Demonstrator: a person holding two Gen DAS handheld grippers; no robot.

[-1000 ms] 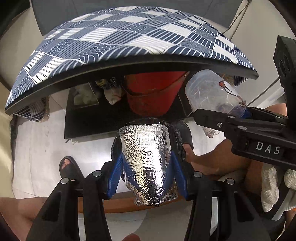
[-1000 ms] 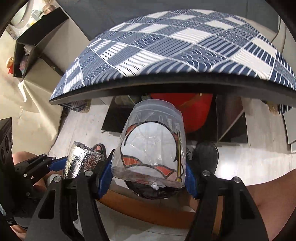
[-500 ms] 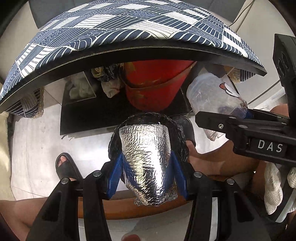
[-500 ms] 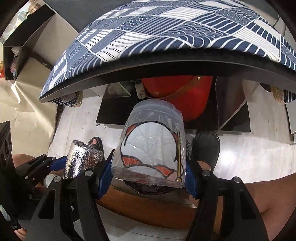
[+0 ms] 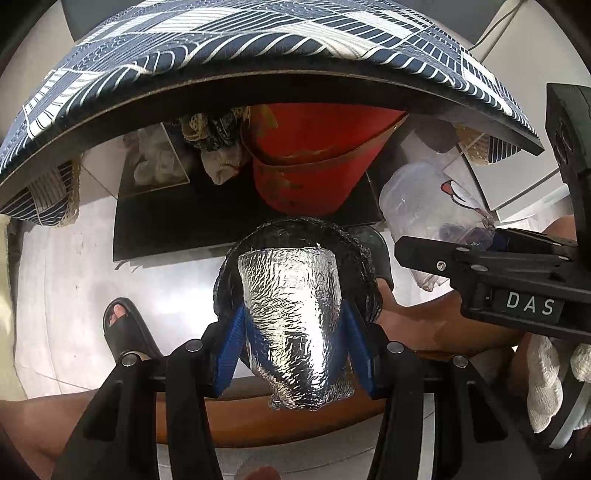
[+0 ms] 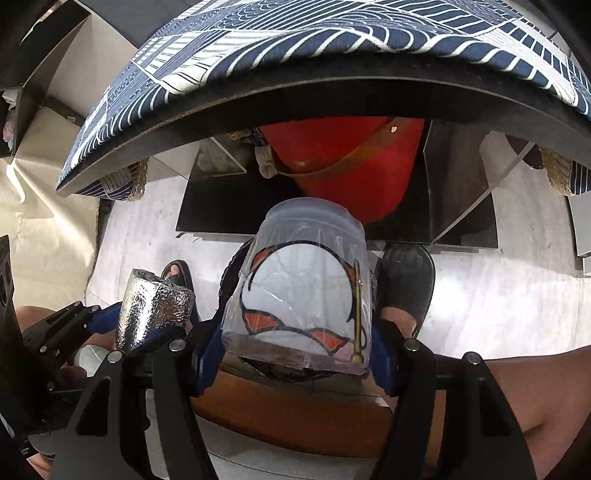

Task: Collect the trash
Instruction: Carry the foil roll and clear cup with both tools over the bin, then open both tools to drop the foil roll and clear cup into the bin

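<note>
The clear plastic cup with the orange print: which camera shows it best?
The right wrist view: the clear plastic cup fills the centre, print facing the camera, in the right gripper. The left wrist view shows only its side, partly hidden.

A pale, glossy tiled floor is carrying everything below, and a low black shelf board is lying flat on it beneath the table, whose top is wearing a navy-and-white patterned cloth. A red bucket is standing on that board, with a bundle of crumpled rags sitting just beside it on its left in the left wrist view. A person's feet in black sandals are resting on the floor, near the board's front edge, with a black-lined bin standing between them.
</note>
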